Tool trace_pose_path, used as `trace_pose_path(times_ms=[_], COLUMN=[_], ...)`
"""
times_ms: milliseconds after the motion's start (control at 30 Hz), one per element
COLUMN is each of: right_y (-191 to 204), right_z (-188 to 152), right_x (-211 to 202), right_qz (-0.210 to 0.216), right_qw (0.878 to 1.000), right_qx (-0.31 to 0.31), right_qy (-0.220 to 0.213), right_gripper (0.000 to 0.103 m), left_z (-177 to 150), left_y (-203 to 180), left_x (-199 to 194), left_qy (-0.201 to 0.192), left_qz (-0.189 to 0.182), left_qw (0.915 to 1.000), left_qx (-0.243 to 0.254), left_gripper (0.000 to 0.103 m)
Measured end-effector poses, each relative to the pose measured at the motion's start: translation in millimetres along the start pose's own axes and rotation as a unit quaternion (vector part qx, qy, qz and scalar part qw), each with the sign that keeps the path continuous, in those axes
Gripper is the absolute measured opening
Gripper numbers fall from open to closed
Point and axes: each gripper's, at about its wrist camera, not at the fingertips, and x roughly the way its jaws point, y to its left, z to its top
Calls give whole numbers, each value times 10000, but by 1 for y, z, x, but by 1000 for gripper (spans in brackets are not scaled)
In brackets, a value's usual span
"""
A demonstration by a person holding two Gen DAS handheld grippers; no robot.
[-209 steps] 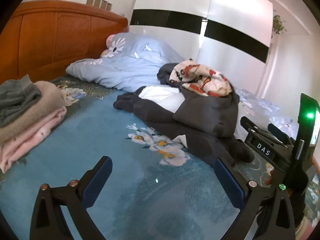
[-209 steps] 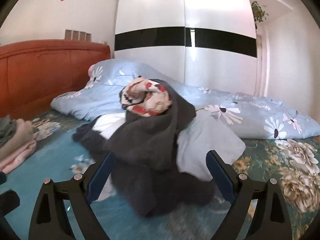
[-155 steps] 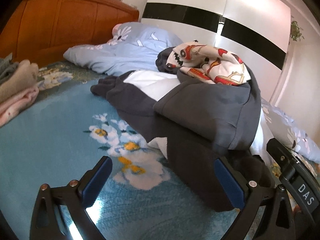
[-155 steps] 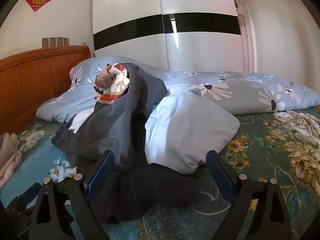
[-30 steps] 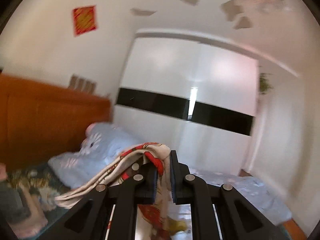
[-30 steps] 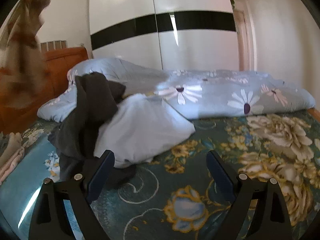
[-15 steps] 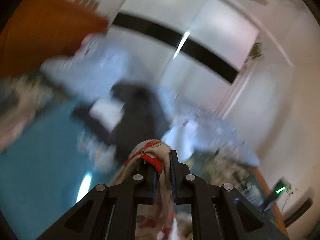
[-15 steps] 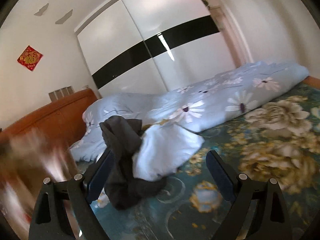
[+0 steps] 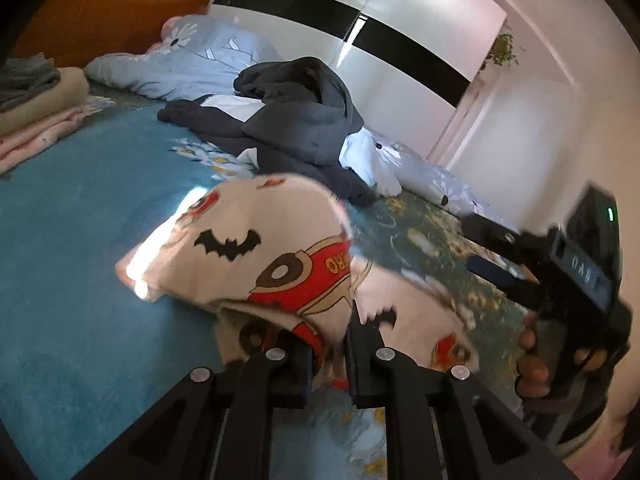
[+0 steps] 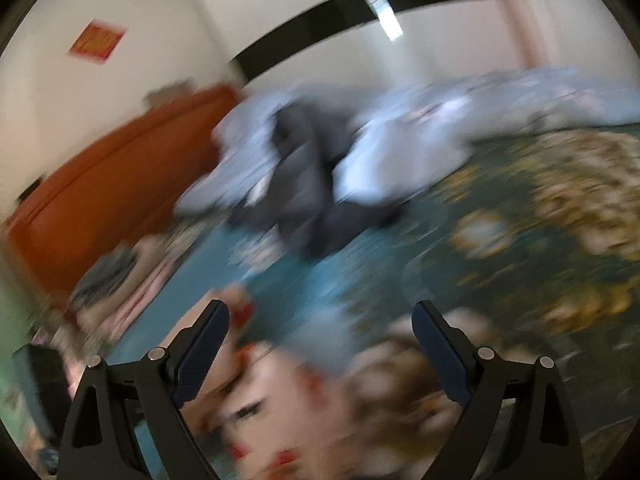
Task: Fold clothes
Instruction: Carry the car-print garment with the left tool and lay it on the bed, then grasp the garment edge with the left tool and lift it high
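Left wrist view is filled mostly by the bed cover (image 9: 72,264), blue with flowers, which takes the whole lower left half. At about 12 o'clock from the picture centre a heap of dark grey clothes (image 9: 296,120) is seen lying on it, with a pale blue duvet (image 9: 200,64) behind, toward 11 o'clock. At 10 o'clock, close to the wooden headboard (image 9: 100,8), a stack of folded clothes (image 9: 36,108) is placed. The cream printed garment (image 9: 256,256), with black bats and red cars on it, is spread on the cover in the centre and it reaches down to 6 o'clock. There the left gripper (image 9: 329,356) is clenched on its edge: the cloth is pinched between the two narrow jaws, which have just been opening a little, yet the fabric is still pressed between them. At 3 o'clock the right gripper (image 9: 492,256) is seen, held by a hand (image 9: 532,364), above the flowered part of the cover.

Right wrist view is strongly blurred. The same printed garment (image 10: 320,412) is found at 6 o'clock, under and between the wide spread fingers (image 10: 204,344) of the right gripper (image 10: 320,348), which is released and grasps nothing. The dark heap (image 10: 308,188) is shown at 12 o'clock, well apart.
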Motion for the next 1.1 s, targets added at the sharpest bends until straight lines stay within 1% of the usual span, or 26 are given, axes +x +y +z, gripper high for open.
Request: trace_pose_path(times_ms=[67,133,167,233,300,333,400,467,500,567,667,700,767,833,900,967,1033,1067,1100], right_y=[21,38,41,44,39,36,34,32,31,31,31,29,24,18,10,4,-3,-7,-11], right_z=[-11,-21,-24,-32,-37,-40,-43,-44,-44,-44,-41,-41,-39,-38,-34,-29,-23,-21,-20], right_x=[13,18,18,17,13,10,4,-5,-10,-18,-26,-28,-31,-33,-29,-26,-22,-21,-19], right_qz=[208,206,169,73,-88,-188,-415,-690,-811,-909,-989,-1030,-1112,-1192,-1268,-1250,-1129,-1080,-1031], right_qw=[9991,9982,9981,9982,9976,9969,9956,9935,9924,9915,9908,9903,9892,9880,9868,9866,9877,9881,9884], right_qx=[-148,-265,-263,-77,200,315,396,430,470,547,638,657,696,735,778,820,869,900,931], right_qy=[339,499,526,590,662,696,746,792,794,749,672,667,656,648,645,651,644,631,617], right_gripper=[93,93,93,93,93,93,93,93,93,93,93,93,93,93,93,93,93,93,93], left_z=[-6,-5,-4,-2,-2,-1,-1,-2,-2,-3,-5,-6,-8,-12,-18,-23,-27,-29,-31], left_y=[9,19,24,34,42,44,46,42,38,25,-1,-10,-31,-57,-80,-91,-99,-102,-105], left_x=[-9,-25,-33,-47,-55,-56,-55,-54,-54,-56,-50,-47,-44,-42,-36,-27,-12,-5,3], left_qy=[-46,-245,-377,-645,-776,-768,-664,-574,-552,-553,-479,-433,-456,-528,-569,-565,-476,-438,-411], left_qz=[-169,-449,-576,-775,-872,-875,-821,-854,-886,-854,-360,-185,82,345,636,921,1296,1488,1703], left_qw=[9997,9976,9958,9913,9874,9864,9860,9862,9867,9903,9980,9989,9965,9878,9736,9620,9476,9390,9264], left_qx=[-166,-467,-604,-841,-1072,-1160,-1287,-1299,-1249,-941,-194,72,689,1423,2118,2508,2881,3070,3334], left_gripper=[23,33,36,47,49,49,49,49,49,49,50,51,52,57,60,61,61,61,61])
